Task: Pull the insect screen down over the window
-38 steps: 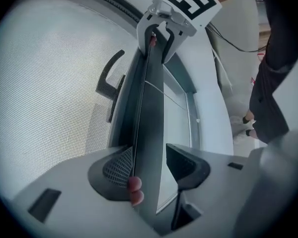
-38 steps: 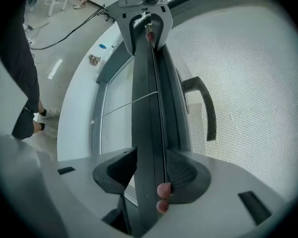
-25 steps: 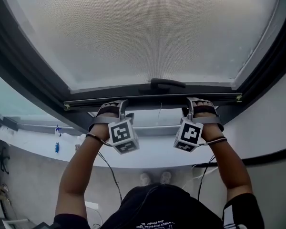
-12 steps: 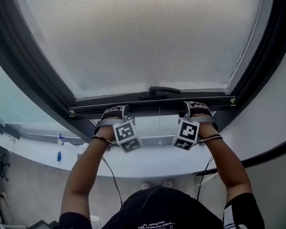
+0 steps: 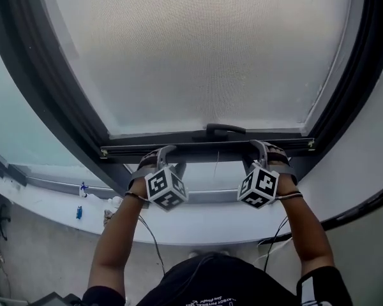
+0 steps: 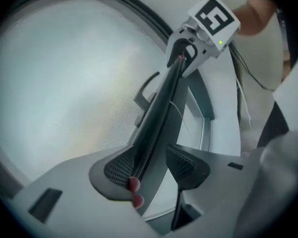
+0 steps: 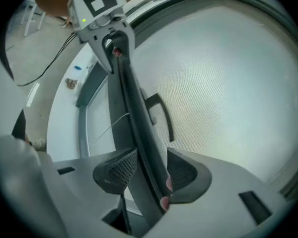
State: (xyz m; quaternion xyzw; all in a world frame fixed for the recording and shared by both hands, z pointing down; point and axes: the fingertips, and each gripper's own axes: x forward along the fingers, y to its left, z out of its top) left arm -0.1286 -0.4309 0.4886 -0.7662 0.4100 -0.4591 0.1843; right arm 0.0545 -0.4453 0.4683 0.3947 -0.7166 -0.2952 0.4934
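I find the insect screen (image 5: 204, 56) drawn most of the way down the window frame (image 5: 48, 88). Its dark bottom bar (image 5: 179, 149) lies level a little above the sill (image 5: 204, 197), and a narrow strip of bare glass (image 5: 198, 169) between bar and sill is not yet covered. The left tool (image 6: 151, 166) has its jaws pressed onto the bar left of centre. The bar runs lengthwise between the pads, with a pad against each face as far as I can judge. The right tool (image 7: 150, 171) pinches the same bar right of centre in the same way, its jaws standing wide because the bar itself is thick. I judge that the two grips sit either side of the central handle (image 5: 225, 130) so that the pull is even and the bar does not tilt and bind in the side channels. Both arms reach up from below, which suits a straight downward haul. The mesh is pale grey, fine-woven and taut, with no visible tear or wrinkle, and daylight shows through it evenly. The bar is a slim, dark, metal-looking profile with its ends seated in the frame at both sides. A thin cord (image 5: 215, 163) hangs from its middle, touched by neither tool. In my assessment the task is nearly complete, with only the last short travel outstanding.
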